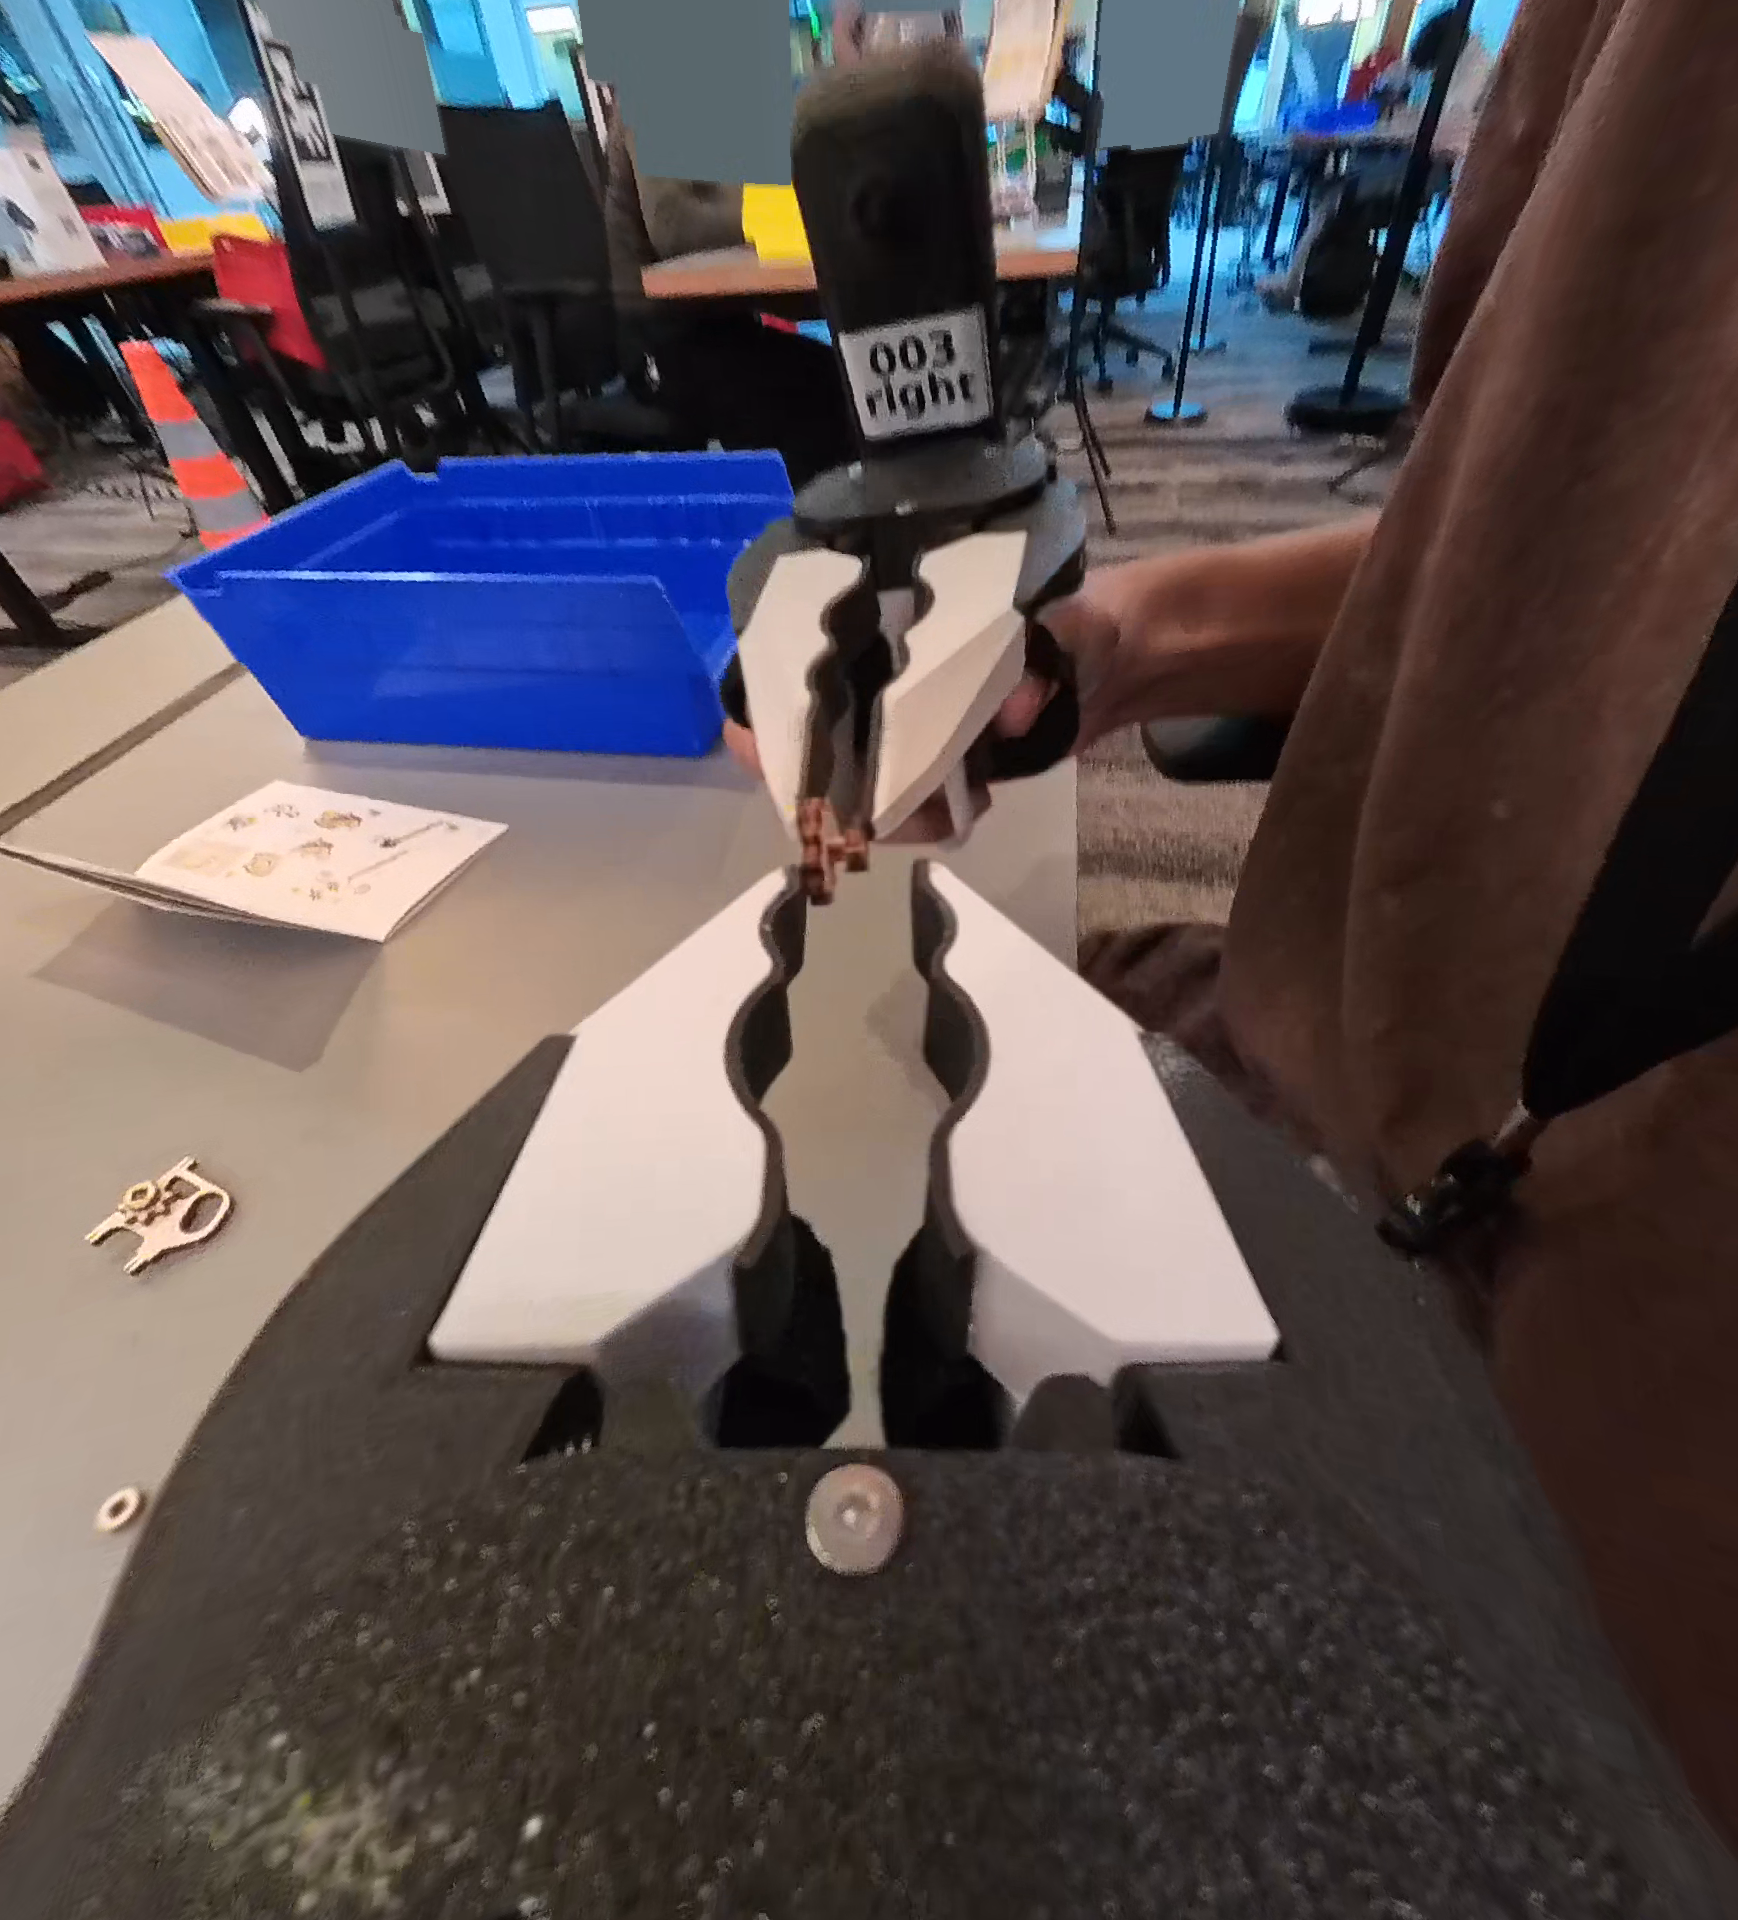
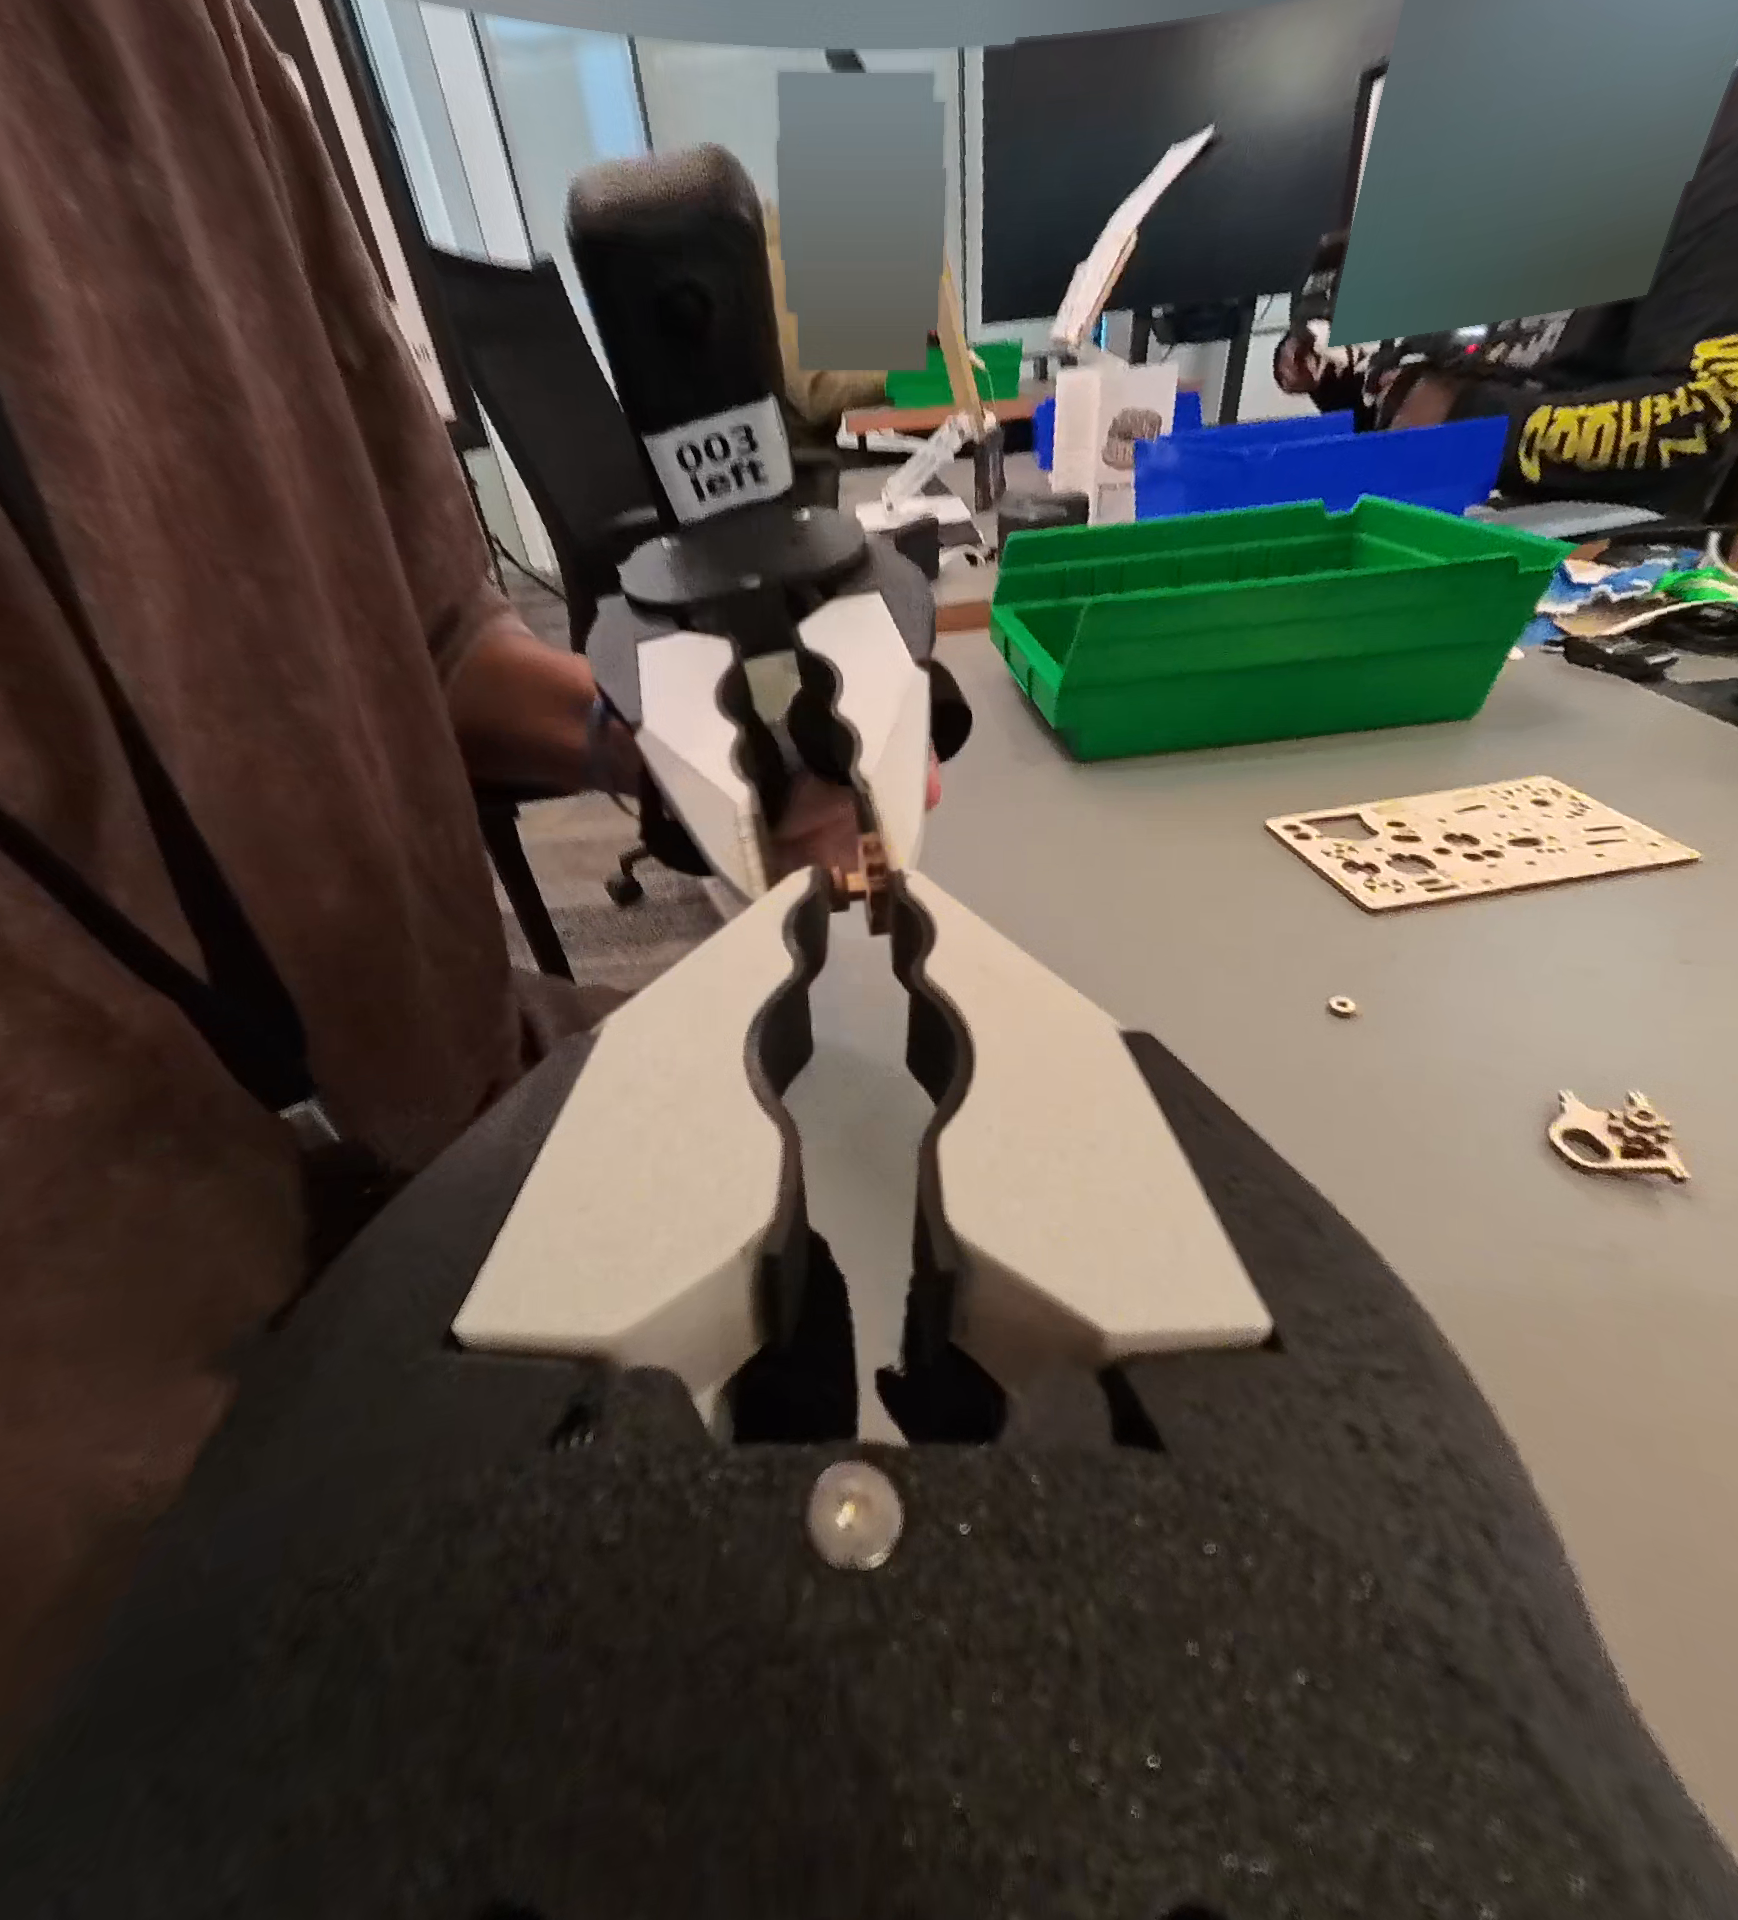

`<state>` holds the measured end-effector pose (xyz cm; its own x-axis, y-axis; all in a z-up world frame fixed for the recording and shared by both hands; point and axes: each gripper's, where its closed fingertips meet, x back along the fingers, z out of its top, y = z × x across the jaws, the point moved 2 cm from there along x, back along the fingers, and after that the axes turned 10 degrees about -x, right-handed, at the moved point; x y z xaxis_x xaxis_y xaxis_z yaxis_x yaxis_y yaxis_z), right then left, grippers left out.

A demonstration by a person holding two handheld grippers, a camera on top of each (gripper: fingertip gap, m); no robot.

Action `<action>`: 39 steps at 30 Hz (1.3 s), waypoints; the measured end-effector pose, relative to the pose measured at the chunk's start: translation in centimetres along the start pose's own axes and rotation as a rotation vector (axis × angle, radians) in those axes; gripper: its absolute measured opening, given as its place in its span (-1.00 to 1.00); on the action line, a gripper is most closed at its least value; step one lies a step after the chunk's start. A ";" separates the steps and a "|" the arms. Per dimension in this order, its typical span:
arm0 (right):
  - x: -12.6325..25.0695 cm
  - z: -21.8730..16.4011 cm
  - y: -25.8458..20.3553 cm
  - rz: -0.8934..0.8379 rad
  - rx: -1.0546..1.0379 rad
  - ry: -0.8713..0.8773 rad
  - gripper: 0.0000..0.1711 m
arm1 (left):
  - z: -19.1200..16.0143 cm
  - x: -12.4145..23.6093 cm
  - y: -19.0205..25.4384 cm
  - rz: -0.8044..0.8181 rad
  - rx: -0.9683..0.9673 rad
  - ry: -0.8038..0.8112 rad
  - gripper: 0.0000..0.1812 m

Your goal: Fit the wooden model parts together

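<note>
My left gripper (image 1: 854, 883) has its fingers spread, nothing between them, tips just short of the small brown notched wooden model part (image 1: 832, 854). That part is pinched at the tips of my right gripper (image 2: 860, 896), fingers closed on it, held in the air just off the near edge of the grey surface (image 1: 221, 1039).

I judge the step to be mating or handing over this piece. I'd hold the right steady, line the left tips square to the part's flat faces and close gently, since it looks thin and could snap or twist.

Left on the surface lie a pale wooden cut-out assembly (image 1: 161, 1212) and a small washer-like ring (image 1: 120, 1509). Farther off are the white instruction leaflet (image 1: 325, 857), the punched plywood sheet (image 2: 1480, 842), the blue plastic bin (image 1: 470, 613) and the green plastic bin (image 2: 1260, 634). There is open room between.
</note>
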<state>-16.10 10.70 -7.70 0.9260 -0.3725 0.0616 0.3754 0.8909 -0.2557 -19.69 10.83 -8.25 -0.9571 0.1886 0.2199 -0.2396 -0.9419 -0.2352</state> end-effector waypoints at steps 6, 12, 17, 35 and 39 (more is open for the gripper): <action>0.0 -1.3 -0.2 0.027 -0.001 -0.086 -0.88 | -0.9 -0.4 0.3 -0.021 -0.008 -0.069 -0.89; 0.0 -0.9 -0.5 0.092 -0.081 -0.043 -0.88 | -0.5 -0.3 0.5 -0.056 0.053 -0.026 -0.90; 0.3 0.2 -0.9 0.151 -0.152 0.037 -0.88 | 0.7 0.0 0.4 -0.097 0.189 0.099 -0.90; 0.1 1.0 0.5 0.187 -0.481 0.122 -0.87 | 1.3 0.1 -1.6 -0.053 0.445 0.235 -0.90; 0.1 1.1 0.6 0.175 -0.478 0.128 -0.88 | 1.2 0.0 -1.5 -0.059 0.467 0.235 -0.91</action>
<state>-15.77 11.50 -6.75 0.9495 -0.2846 -0.1323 0.1277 0.7354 -0.6655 -19.12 11.93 -6.77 -0.9677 0.2520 -0.0104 -0.2476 -0.9413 0.2296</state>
